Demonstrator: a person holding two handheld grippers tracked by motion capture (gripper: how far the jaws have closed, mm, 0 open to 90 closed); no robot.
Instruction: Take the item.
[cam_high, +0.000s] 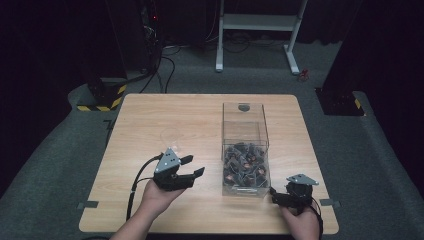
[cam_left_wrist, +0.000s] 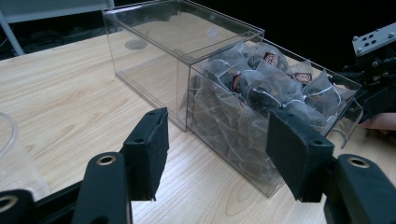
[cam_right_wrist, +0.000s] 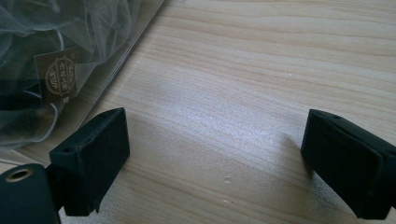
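Nearest the person's edge of the wooden table (cam_high: 150, 115), two hands are each holding a black two-jaw gripper. The left gripper (cam_high: 192, 166) is sitting in the left hand (cam_high: 159, 197), tilted toward the clear box, and its jaws are standing wide apart with nothing between them; in the left gripper view (cam_left_wrist: 224, 154) the two black pads are framing bare tabletop and the near side of the box without touching it. At the lower left of that view the curved rim of a clear container (cam_left_wrist: 11, 154) is resting on the wood, just beside the left jaw. The right gripper (cam_high: 274, 196) is held low in the right hand (cam_high: 302, 222), close to the near right corner of the box, and its jaws are also gaping open and empty; the right gripper view (cam_right_wrist: 215, 163) is showing them hovering over bare wood, with the box wall just beside the left-hand jaw. The clear plastic box (cam_high: 244, 145) is lying between the two grippers, right of the table's middle, running lengthwise away from the person. Its near compartment is packed with mesh tea bags (cam_high: 245, 164) of dark contents with small brown tags, while the far compartment is showing only the table through its walls. Beyond the table, grey carpet (cam_high: 350, 150) is spreading out to a white stand (cam_high: 260, 22) and trailing black cables (cam_high: 162, 70) against a dark background.
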